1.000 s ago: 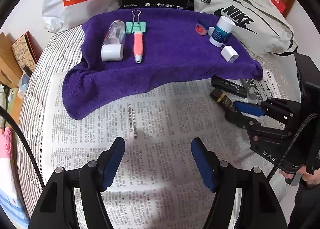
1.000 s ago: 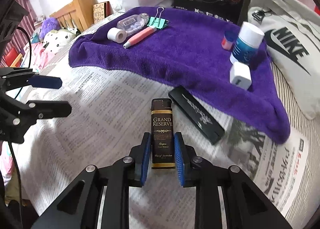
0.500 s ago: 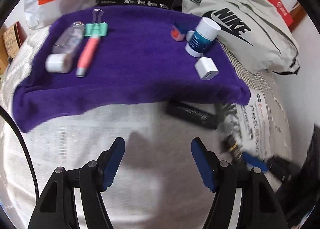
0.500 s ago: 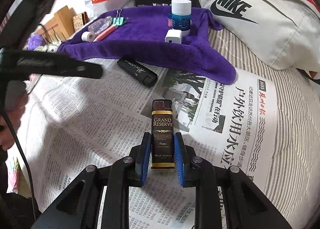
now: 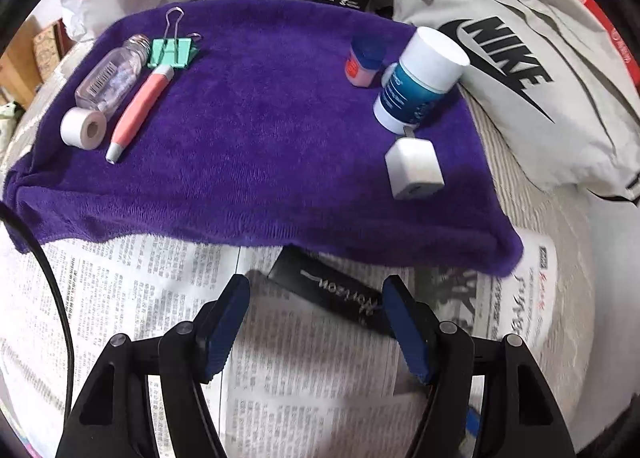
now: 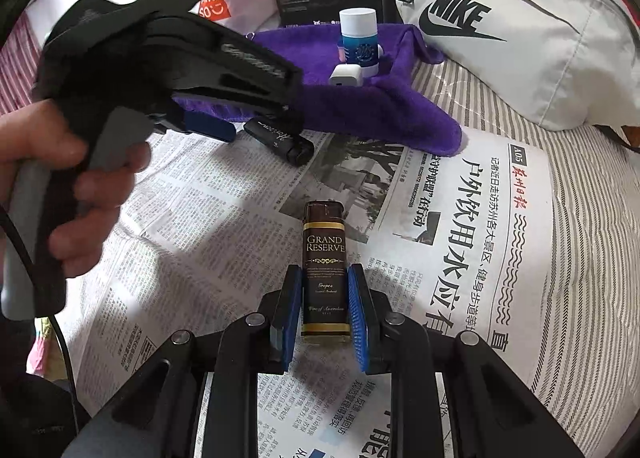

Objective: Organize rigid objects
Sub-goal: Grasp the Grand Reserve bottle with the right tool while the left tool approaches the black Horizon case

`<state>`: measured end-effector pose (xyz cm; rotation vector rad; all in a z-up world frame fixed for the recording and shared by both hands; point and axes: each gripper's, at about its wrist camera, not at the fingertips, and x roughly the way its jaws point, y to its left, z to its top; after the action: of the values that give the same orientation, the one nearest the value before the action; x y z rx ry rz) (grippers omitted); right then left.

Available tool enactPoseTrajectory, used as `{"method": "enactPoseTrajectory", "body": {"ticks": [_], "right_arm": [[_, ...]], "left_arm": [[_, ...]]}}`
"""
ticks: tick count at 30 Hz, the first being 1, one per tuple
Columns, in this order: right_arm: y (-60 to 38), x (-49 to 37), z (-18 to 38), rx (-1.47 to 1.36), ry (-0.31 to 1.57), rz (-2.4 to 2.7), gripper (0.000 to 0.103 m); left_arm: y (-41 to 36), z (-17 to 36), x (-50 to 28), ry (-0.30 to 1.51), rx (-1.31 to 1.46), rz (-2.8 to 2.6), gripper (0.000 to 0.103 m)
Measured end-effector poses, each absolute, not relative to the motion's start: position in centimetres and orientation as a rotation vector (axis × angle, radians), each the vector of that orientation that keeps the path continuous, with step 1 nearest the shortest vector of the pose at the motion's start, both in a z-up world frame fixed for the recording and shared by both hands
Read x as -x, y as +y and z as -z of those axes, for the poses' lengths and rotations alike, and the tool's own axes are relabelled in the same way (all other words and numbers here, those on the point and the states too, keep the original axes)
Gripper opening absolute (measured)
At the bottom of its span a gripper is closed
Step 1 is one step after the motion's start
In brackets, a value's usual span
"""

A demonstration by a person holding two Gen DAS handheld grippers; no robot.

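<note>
Newspaper (image 5: 132, 298) covers the striped bed, and a purple towel (image 5: 260, 130) lies over its far part. The left gripper (image 5: 316, 322) is wide open and holds nothing; its blue pads stand on both sides of a black lighter (image 5: 332, 290) that lies flat on the newspaper just at the towel's near edge. The lighter is between the fingers, but I cannot tell if any pad touches it. In the right wrist view a hand (image 6: 68, 186) grips the handle of this left gripper.

The right gripper (image 6: 324, 314) is closed on a brown lighter (image 6: 324, 258) (its label reads "Grand Reserve"), both blue pads pressed on its lower sides, above the newspaper.

On the towel, at the left, lie a clear bottle (image 5: 112, 78), a white tape roll (image 5: 82, 128), a pink pen (image 5: 140, 110) and a green binder clip (image 5: 172, 52). At the right are a small pink jar (image 5: 362, 62), a blue and white tube (image 5: 416, 86) and, nearer, a white charger (image 5: 414, 168). A grey Nike bag (image 5: 540, 70) lies beside the towel.
</note>
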<state>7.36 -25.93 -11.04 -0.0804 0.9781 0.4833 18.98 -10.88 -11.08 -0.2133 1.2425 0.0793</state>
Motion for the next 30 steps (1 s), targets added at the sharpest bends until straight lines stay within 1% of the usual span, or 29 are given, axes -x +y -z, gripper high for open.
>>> {"method": "enactPoseTrajectory", "body": {"ticks": [1,3,8,11,14,19,21,26,30], "right_arm": [[-25.9,-7.3,11.0,0.083,0.974,-0.482,0.024],[-25.8,-7.1,11.1,0.087,0.964,-0.480,0.024],[-25.8,-6.5,11.0,0.078,0.951,-0.480,0.024],[-25.7,-6.3,10.9,0.092,0.952,-0.471,0.024],[-25.5,-6.0,10.8,0.099,0.959,-0.459,0.024],[-25.3,-6.0,10.7,0.114,0.959,-0.449,0.024],[-25.3,-6.2,10.7,0.118,0.963,-0.447,0.024],[-25.0,-6.7,10.7,0.128,0.970,-0.440,0.024],[-25.2,-6.8,10.7,0.098,0.974,-0.425,0.024]], "left_arm": [[-11.3,11.2,-19.3,1.246,0.202,-0.094,0.070],[-12.3,11.5,-19.8,1.249,0.175,-0.114,0.077],[-14.8,12.0,-19.2,1.202,0.001,-0.112,0.081],[-13.6,12.0,-18.2,1.218,-0.003,-0.086,0.081],[-11.3,12.0,-16.3,1.217,-0.028,-0.052,0.084],[-7.1,11.7,-13.4,1.227,-0.016,-0.035,0.084],[-6.1,11.6,-12.8,1.227,-0.009,-0.016,0.082],[-7.4,11.5,-13.3,1.187,-0.061,0.124,0.080],[-8.8,11.4,-12.8,1.157,-0.174,0.167,0.074]]}}
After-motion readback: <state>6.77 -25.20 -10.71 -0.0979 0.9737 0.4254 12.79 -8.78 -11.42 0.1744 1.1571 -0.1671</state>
